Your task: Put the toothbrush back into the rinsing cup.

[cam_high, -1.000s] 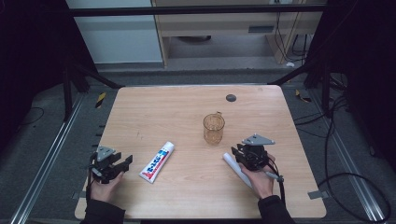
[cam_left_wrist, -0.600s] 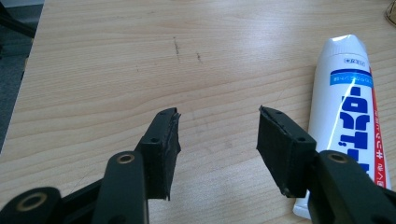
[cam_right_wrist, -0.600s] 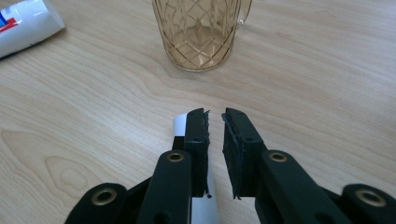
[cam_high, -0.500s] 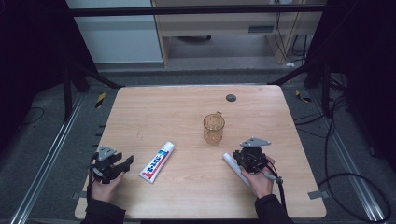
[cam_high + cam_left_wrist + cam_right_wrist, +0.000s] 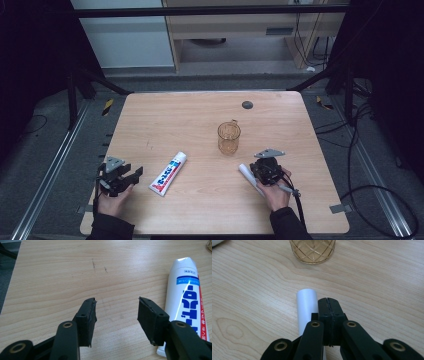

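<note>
Right tongs closed empty; white tube touching alongside.

This looks like a lab or test room rigged for recording, not a home. A plain wooden worktop stands on a grey carpeted floor, boxed in by a black metal frame overhead and at the sides. Metal rails run along the floor on either side, with strips of black-and-yellow hazard tape stuck beside them. Loose black cables trail over the carpet to the right. Behind the worktop stands a pale wooden desk with more wires hanging down.
</note>
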The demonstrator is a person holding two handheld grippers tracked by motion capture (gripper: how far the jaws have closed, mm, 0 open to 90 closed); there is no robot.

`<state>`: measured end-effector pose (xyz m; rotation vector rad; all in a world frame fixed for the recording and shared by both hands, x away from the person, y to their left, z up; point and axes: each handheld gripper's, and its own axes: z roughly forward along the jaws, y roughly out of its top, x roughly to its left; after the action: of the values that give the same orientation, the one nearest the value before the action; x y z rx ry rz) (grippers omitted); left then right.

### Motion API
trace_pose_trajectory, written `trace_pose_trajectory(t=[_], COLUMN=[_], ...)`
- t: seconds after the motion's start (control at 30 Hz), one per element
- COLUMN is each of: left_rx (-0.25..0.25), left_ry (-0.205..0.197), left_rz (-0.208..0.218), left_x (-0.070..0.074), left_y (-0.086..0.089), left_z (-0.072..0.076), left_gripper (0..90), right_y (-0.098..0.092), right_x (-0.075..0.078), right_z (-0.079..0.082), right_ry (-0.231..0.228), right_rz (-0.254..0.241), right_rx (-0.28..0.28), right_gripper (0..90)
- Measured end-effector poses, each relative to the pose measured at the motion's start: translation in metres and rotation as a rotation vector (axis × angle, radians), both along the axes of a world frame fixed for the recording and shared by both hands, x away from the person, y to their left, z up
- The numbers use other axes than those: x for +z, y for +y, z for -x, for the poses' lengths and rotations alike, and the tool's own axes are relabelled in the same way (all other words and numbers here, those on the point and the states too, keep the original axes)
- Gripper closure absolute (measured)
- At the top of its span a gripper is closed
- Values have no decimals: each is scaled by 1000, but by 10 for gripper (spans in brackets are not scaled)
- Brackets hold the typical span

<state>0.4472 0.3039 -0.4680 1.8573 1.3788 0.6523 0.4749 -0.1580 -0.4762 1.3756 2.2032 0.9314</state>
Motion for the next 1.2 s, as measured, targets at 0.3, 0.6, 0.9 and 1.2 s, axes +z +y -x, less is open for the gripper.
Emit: trace_pose_trajectory(t=[0.3, 0.6, 0.9, 1.2], left_rx=[0, -2, -2, -1], left_ry=[1, 2, 3, 3], left_rz=[-1, -5, -6, -3], left_x=[-1, 0, 0, 0], left_y=[0, 0, -1, -1], left_z=[0, 0, 0, 0], left_gripper=[481, 481, 482, 481], right_y=[3, 7, 13, 21], right_x=[-3, -3, -3, -2], right_z=[-1, 0, 3, 7], right_ry=[21, 28, 34, 37], right_rz=[9, 13, 8, 9], right_rx=[13, 33, 72, 116], right_gripper=[900, 900, 900, 900])
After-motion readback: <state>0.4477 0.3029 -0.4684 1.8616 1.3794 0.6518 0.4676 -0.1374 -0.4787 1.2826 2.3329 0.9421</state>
